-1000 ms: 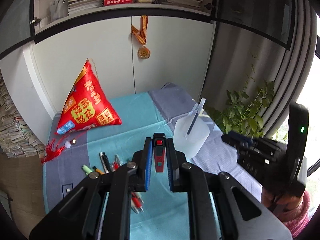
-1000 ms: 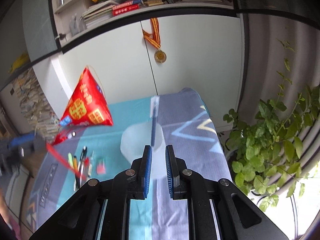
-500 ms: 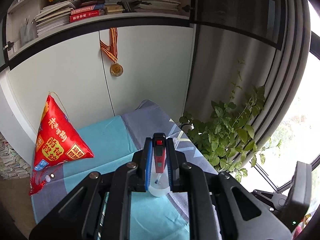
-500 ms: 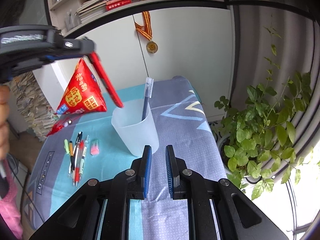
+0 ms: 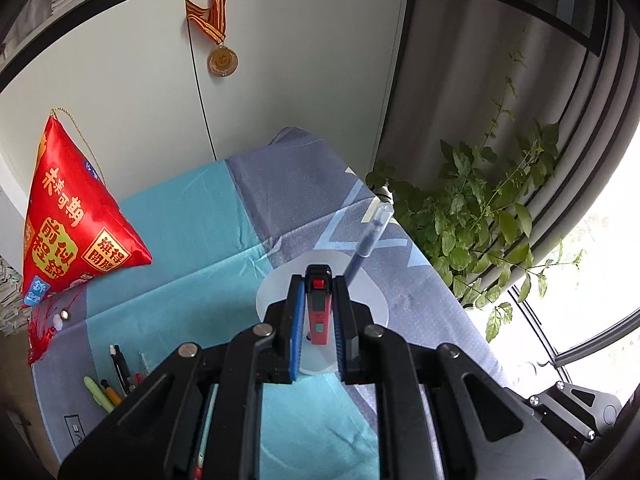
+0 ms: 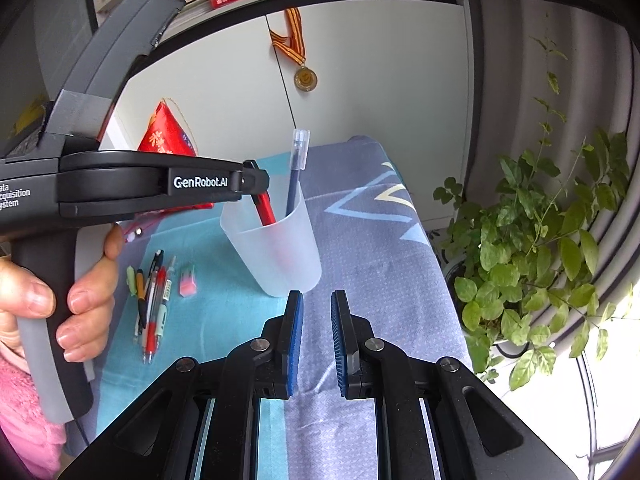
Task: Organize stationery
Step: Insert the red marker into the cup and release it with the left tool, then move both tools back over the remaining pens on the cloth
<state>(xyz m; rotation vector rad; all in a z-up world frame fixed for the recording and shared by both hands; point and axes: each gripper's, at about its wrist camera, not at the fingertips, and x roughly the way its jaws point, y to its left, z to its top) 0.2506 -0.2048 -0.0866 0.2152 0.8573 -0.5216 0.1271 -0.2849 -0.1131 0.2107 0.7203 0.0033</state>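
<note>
A translucent plastic cup (image 6: 280, 256) stands on the cloth-covered table with a blue capped pen (image 6: 297, 168) leaning inside it. My left gripper (image 5: 318, 280) is shut on a red pen (image 5: 319, 312) and hangs right above the cup (image 5: 372, 292). From the right wrist view the left gripper (image 6: 254, 180) holds the red pen (image 6: 265, 211) tilted, its lower end inside the cup's mouth. My right gripper (image 6: 317, 296) is shut with nothing between its fingers, just in front of the cup's base. Several loose pens (image 6: 152, 304) and a pink eraser (image 6: 187, 282) lie left of the cup.
A red pyramid-shaped cushion (image 5: 76, 220) sits at the back left of the table. A leafy plant (image 6: 532, 240) stands beyond the table's right edge. White cupboard doors with a hanging medal (image 5: 222, 60) close off the back. A hand (image 6: 60, 300) grips the left gripper's handle.
The left gripper carried the red pen from above the loose pens rightwards to the cup and lowered its tip into the mouth. The right gripper stayed almost in place.
</note>
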